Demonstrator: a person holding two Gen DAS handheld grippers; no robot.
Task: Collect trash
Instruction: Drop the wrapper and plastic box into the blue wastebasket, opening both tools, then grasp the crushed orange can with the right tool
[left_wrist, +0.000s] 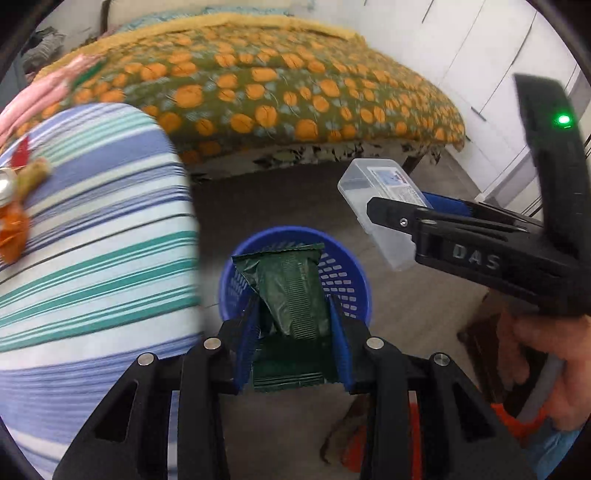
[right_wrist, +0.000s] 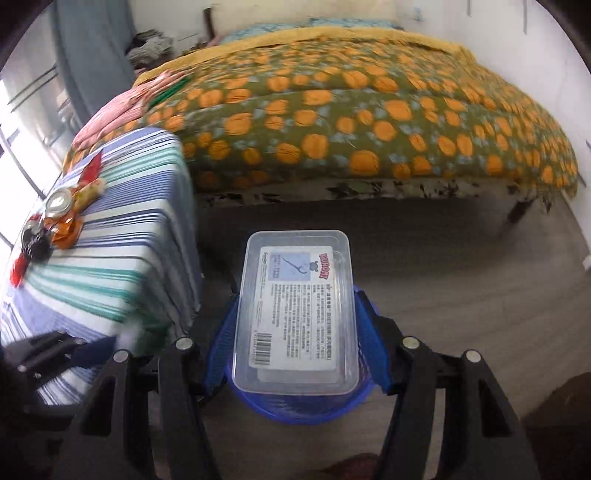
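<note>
At the far left stands the bench (right_wrist: 110, 258), draped in a blue, teal and white striped cloth, with a small heap of trash (right_wrist: 55, 221) near its left edge: an orange wrapper, a round metal lid and red scraps, all lying close together. Beyond the bench's far edge a bed (right_wrist: 369, 122) carries a green quilt printed with orange shapes. On the floor just right of the bench sits a blue perforated basket (left_wrist: 343, 273). The left tool (left_wrist: 293, 321) is clenched on a dark green wrapper (left_wrist: 291, 295), whose crumpled top stands up between the blue pads, over the basket's open mouth. Further right, the right tool (right_wrist: 295, 332) grasps a clear plastic box (right_wrist: 295, 310) by its long sides, label facing up; in the right wrist view the box covers most of the basket below it, while in the left wrist view the box (left_wrist: 380, 206) hangs just right of the basket. A hand (left_wrist: 546, 365) grips that tool's handle at the right edge.
</note>
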